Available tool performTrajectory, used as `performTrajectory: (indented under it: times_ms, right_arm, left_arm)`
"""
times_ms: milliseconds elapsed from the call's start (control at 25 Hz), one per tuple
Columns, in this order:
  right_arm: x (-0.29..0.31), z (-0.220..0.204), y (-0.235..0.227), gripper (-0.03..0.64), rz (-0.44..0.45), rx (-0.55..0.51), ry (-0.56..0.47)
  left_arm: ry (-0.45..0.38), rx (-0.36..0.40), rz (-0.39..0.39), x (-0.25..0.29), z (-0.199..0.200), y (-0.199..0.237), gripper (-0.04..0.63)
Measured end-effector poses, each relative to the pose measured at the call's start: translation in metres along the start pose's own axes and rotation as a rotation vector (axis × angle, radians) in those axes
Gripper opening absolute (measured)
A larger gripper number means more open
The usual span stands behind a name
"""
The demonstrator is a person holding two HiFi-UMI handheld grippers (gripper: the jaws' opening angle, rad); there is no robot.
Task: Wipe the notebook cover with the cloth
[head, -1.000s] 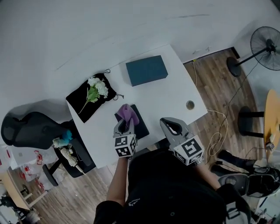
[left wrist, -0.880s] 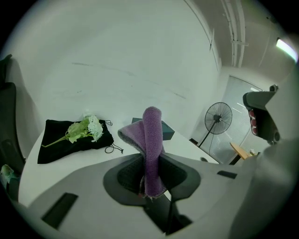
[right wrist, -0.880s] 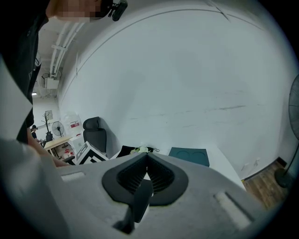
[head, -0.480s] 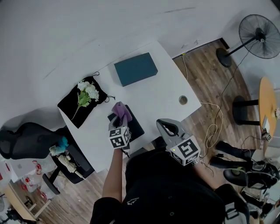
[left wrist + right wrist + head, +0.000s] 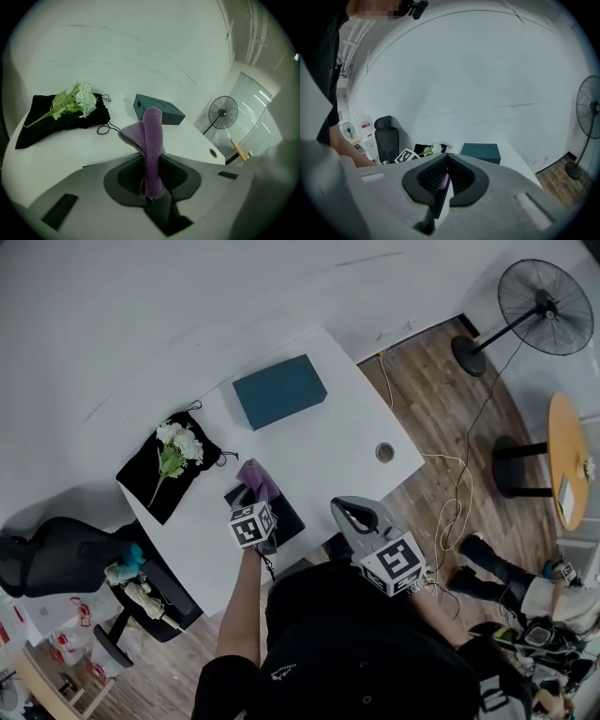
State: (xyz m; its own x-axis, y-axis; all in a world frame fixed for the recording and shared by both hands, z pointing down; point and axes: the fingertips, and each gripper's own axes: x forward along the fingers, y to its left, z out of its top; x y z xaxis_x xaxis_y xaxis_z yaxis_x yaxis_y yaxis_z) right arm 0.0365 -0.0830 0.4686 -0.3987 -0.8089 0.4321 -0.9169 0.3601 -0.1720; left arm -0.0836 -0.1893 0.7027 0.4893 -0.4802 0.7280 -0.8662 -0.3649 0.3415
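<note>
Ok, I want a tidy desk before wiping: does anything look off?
Nothing is spilled or damaged. Only the purple fleece cloth stands bunched upright in the shut left gripper, over the black notebook rather than spread on it.

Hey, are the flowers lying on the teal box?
No, the flowers lie on the black bag, well apart from the teal box.
</note>
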Motion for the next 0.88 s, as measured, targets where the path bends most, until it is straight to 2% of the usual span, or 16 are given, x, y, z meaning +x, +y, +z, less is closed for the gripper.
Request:
performTrajectory:
  times_ms: [440,880]
  right_arm:
    - [-0.001,-0.005,0.002,0.005,-0.007,0.011,0.008]
    - [0.004,-0.006,0.007,0.005,0.016,0.001,0.010]
  left_arm:
    - [0.106,0.007,0.031,0.019,-0.017,0.008,0.084]
    - [0.126,0.038,0.066,0.024,-0.021,0.013,0.086]
